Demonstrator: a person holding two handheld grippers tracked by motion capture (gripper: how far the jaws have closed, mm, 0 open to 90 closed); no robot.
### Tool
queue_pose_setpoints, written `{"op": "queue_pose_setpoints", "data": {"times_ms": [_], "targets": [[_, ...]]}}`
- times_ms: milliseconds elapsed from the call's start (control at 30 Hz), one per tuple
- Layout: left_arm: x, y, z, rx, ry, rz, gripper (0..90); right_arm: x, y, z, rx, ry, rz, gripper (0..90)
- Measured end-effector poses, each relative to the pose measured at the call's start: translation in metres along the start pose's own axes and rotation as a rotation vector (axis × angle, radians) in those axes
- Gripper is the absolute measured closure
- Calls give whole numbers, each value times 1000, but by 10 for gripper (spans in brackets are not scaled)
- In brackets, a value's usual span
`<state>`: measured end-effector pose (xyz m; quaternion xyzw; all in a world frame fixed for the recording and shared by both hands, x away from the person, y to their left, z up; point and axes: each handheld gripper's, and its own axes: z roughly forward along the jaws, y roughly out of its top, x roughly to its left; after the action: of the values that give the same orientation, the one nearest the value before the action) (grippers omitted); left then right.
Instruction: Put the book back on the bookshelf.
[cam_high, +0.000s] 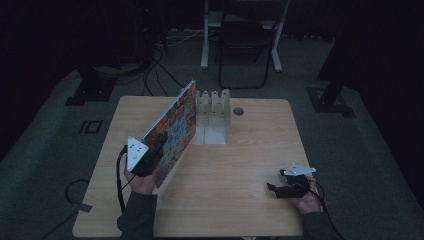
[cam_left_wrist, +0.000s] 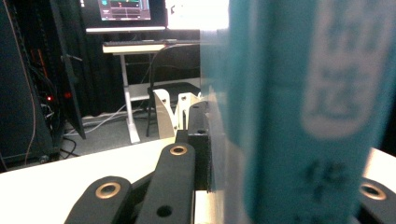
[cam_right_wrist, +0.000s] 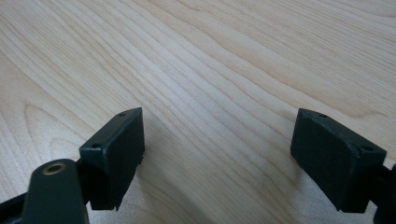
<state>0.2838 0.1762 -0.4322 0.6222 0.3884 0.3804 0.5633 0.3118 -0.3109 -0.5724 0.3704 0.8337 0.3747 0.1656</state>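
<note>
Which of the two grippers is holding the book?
The left gripper: its jaws are shut on the colourful book, held tilted above the table. The right gripper is open, with nothing between its jaws.

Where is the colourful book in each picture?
High view: the book is left of centre, tilted up off the table, clamped in the left gripper.
Left gripper view: its teal spine is at the right, up close, between the jaws.
Right gripper view: the book is not in it; there the right gripper is open over wood.
Shared landmark: the white slotted rack, behind the book in the left gripper view.
</note>
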Motion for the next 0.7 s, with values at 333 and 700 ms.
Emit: {"op": "queue_pose_setpoints", "data": {"times_ms": [333, 700], "targets": [[-3, 1, 7, 3, 18, -5, 809, 0, 0, 0, 0, 0, 0, 172], [-4, -1, 15, 1, 50, -21, 809, 0, 0, 0, 0, 0, 1, 172]]}}
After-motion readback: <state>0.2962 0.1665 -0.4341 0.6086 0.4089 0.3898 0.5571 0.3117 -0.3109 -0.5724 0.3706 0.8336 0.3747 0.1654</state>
